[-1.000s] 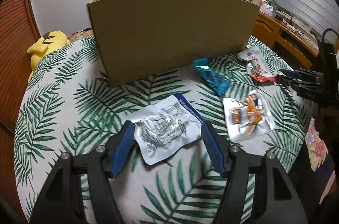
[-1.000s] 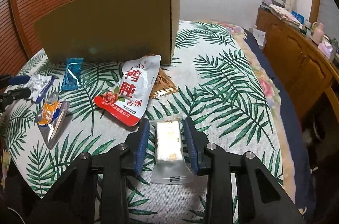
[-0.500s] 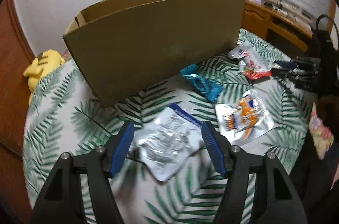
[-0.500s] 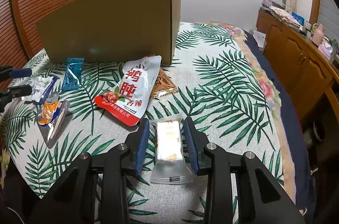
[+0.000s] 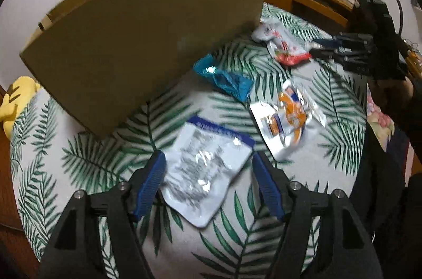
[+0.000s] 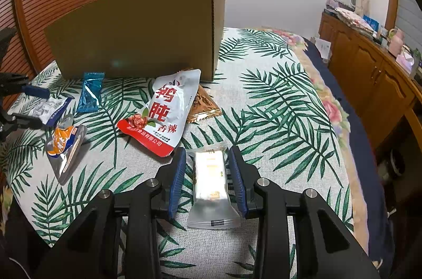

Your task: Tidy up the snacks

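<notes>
Pouch: silver-white foil pouch with a blue top edge lies flat on the bed, between the pads of the left claw; light, crinkly and slick by the look of it, best pinched across its flat sides at mid-body.
Left claw: jaws are opening, pads stand clear of the pouch on both sides; nothing is gripped.
Clear bar: small clear-wrapped bar sits between the pads of the right claw; stiff core, loose film ends.
Right claw: narrow, pads close to the bar's long sides; I cannot tell whether they press on it.
Neighbours: orange-and-silver packet at 2 o'clock of the pouch, teal wrapper at 12.
Destination: cardboard box, from 10 to 12 o'clock, probably where the snacks go.
</notes>
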Demonstrator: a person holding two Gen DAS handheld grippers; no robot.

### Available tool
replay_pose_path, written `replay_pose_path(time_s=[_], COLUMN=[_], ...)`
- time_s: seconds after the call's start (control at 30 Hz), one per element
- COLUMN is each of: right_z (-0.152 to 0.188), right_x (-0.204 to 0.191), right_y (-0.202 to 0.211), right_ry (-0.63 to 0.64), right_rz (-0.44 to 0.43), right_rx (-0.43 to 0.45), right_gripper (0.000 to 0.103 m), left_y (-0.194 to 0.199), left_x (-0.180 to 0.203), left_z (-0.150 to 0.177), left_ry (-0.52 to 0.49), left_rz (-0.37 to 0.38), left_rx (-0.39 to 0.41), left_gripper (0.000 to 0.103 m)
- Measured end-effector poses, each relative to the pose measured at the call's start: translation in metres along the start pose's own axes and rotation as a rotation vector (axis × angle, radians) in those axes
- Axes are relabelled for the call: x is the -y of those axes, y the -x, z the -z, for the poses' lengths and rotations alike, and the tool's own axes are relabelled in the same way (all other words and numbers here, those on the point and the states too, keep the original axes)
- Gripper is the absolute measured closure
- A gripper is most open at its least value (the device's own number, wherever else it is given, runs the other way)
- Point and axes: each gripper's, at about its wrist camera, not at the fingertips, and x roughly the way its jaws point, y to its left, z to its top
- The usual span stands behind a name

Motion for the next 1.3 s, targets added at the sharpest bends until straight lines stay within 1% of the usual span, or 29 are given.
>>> replay_pose_path(time_s=[0.07, 0.1, 0.13, 0.2, 0.27, 0.43, 0.47, 0.5, 0.53, 0.7, 0.73, 0.77, 0.8, 0.93, 1.07, 1.3], right_z=[0.000, 0.000, 0.000, 0.000, 0.000, 0.000, 0.000, 0.000, 0.000, 0.000, -0.001, -0.001, -0.001, 0.001, 0.004, 0.000], right_x=[0.000, 0.000, 0.000, 0.000, 0.000, 0.000, 0.000, 0.000, 0.000, -0.001, -0.002, -0.003, -0.003, -0.006, -0.010, -0.014], right_y=[0.000, 0.000, 0.000, 0.000, 0.000, 0.000, 0.000, 0.000, 0.000, 0.000, 0.001, 0.001, 0.001, 0.005, 0.008, 0.020], right_ry=[0.000, -0.001, -0.001, 0.000, 0.000, 0.000, -0.001, -0.001, 0.000, -0.002, 0.000, 0.001, 0.001, 0.001, 0.000, -0.015], right_rz=[0.001, 0.001, 0.001, 0.000, 0.001, 0.000, 0.000, 0.000, 0.000, 0.002, 0.002, 0.001, 0.001, -0.002, -0.012, -0.025], right_rx=[0.000, 0.000, 0.001, 0.001, 0.000, 0.000, 0.000, 0.000, 0.000, -0.005, -0.007, -0.009, -0.012, -0.018, -0.018, 0.016], right_gripper=[0.070, 0.070, 0.070, 0.070, 0.070, 0.070, 0.070, 0.070, 0.070, 0.071, 0.077, 0.079, 0.084, 0.084, 0.084, 0.084], left_y=[-0.002, -0.004, -0.003, -0.004, -0.005, -0.009, -0.008, -0.008, -0.007, 0.000, 0.004, 0.005, 0.007, 0.014, 0.021, 0.028], left_x=[0.003, 0.004, 0.003, -0.001, -0.005, -0.014, -0.015, -0.016, -0.017, -0.016, -0.018, -0.019, -0.019, -0.016, -0.009, 0.001], left_z=[0.005, 0.007, 0.008, 0.007, 0.005, 0.004, 0.005, 0.006, 0.007, 0.015, 0.017, 0.018, 0.020, 0.026, 0.024, 0.017], left_ry=[-0.019, -0.033, -0.031, -0.009, 0.016, 0.074, 0.080, 0.088, 0.101, 0.118, 0.133, 0.144, 0.154, 0.169, 0.175, 0.188], left_rz=[-0.035, -0.058, -0.057, -0.060, -0.089, -0.066, -0.060, -0.050, -0.040, -0.069, -0.068, -0.063, -0.059, -0.054, -0.037, -0.035], left_rx=[-0.009, -0.008, 0.002, 0.005, 0.011, 0.022, 0.027, 0.031, 0.035, 0.052, 0.055, 0.057, 0.059, 0.087, 0.112, 0.153], left_gripper=[0.032, 0.030, 0.030, 0.030, 0.029, 0.030, 0.032, 0.039, 0.041, 0.048, 0.048, 0.048, 0.049, 0.050, 0.050, 0.049])
